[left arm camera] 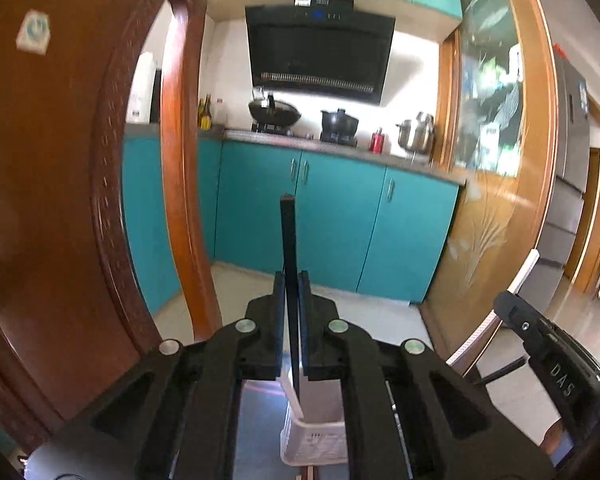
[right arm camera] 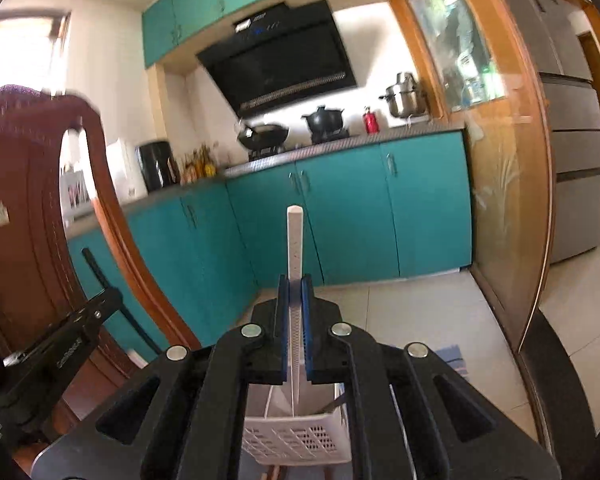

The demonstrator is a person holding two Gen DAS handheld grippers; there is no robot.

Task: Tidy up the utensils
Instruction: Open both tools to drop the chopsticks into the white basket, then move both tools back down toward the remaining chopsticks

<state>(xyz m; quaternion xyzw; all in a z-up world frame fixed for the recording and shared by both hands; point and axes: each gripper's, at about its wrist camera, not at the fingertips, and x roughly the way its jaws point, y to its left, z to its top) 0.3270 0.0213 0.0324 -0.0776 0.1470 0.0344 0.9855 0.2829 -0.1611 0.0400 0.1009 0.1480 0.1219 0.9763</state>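
Holding 2 utensils nearly upright above the white basket (right arm camera: pixel 296 440): my left gripper (left arm camera: pixel 291 280) has its jaws pinched shut on a black stick-like utensil (left arm camera: pixel 288 240), my right gripper (right arm camera: pixel 294 284) has its jaws pinched shut on a white one (right arm camera: pixel 294 240). Main risk, I judge, is either piece pivoting or sliding in so narrow a pinch, since each stands long above the pads. Secondary risk: both grippers hang close together, so they could knock each other or clip the wooden chair (left arm camera: pixel 60 160) alongside.
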